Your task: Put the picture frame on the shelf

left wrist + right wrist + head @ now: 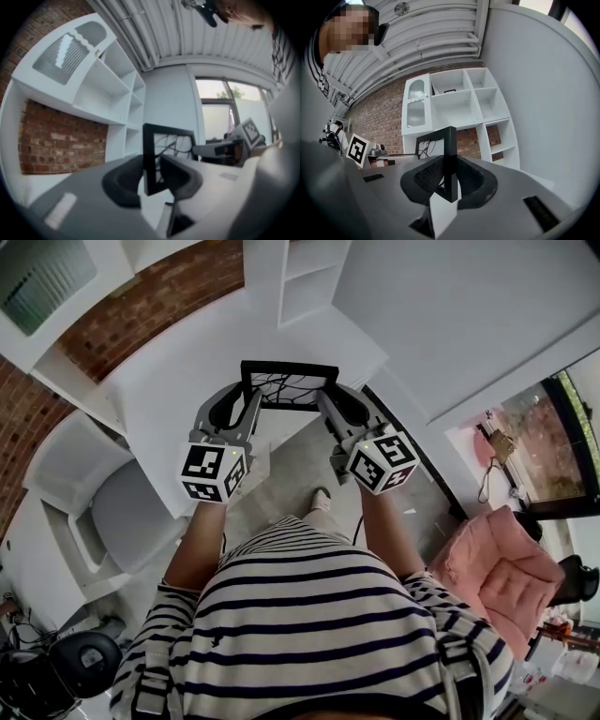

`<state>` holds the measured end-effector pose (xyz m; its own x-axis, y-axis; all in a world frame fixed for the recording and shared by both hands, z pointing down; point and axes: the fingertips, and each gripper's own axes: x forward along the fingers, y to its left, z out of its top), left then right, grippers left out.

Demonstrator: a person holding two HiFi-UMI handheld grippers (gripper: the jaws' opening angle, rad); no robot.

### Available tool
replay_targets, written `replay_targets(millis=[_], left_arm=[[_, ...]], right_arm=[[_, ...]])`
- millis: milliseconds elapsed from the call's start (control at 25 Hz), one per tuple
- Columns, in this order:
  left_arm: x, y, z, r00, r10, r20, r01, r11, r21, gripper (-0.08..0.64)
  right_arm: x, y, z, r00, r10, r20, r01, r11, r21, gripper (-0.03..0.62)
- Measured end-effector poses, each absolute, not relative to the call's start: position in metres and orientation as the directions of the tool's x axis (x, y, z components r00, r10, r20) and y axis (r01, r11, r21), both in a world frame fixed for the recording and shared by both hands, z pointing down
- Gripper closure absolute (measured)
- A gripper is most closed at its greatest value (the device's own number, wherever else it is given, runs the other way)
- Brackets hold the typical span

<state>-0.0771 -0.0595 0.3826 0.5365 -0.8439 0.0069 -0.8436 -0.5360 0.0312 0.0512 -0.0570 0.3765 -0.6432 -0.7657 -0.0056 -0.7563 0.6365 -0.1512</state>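
We have the picture frame (pixel 289 387) up in the air in front of us, between the two grippers. It hangs over the near edge of the white desk (pixel 169 399), well apart from the white shelf unit (pixel 286 287) that stands far off against the brick wall.

The right gripper (pixel 340 405) is clamped on the frame's right side bar. In the right gripper view both pads press flat on the black bar (pixel 450 159), close to a corner. The left gripper (pixel 239 407) has the left side bar between its jaws, but they stand apart. In the left gripper view a slit of light shows between the bar (pixel 151 159) and the pad on its right, so we judge that this side isn't carrying the frame.

The frame looks light and stiff to us, with a thin black rim round a pane showing dark line work. The rim seems smooth and narrow, so we'd expect it to slip or pivot under a one-sided hold. The pane may be glass, so it could crack under a squeeze or a knock. The two side bars are the places to take hold, mid-height and opposite each other, with the pads kept off the pane. The open compartments (pixel 452 93) look roomy enough to take it upright.
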Motion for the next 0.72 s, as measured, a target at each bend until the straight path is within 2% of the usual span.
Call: replay_targets(millis=[360, 720], left_arm=[[-0.065, -0.076, 0.39, 0.466, -0.88, 0.096, -0.883, -0.469, -0.009, 0.453], [-0.054, -0.125, 0.378, 0.365, -0.925, 0.105, -0.931, -0.364, 0.026, 0.459]], right_arm=[[0.062, -0.084, 0.385, -0.578, -0.808, 0.116, -0.816, 0.571, -0.089, 0.518], [0.073, -0.142, 0.372, -0.655, -0.742, 0.142, -0.755, 0.65, -0.082, 0.518]])
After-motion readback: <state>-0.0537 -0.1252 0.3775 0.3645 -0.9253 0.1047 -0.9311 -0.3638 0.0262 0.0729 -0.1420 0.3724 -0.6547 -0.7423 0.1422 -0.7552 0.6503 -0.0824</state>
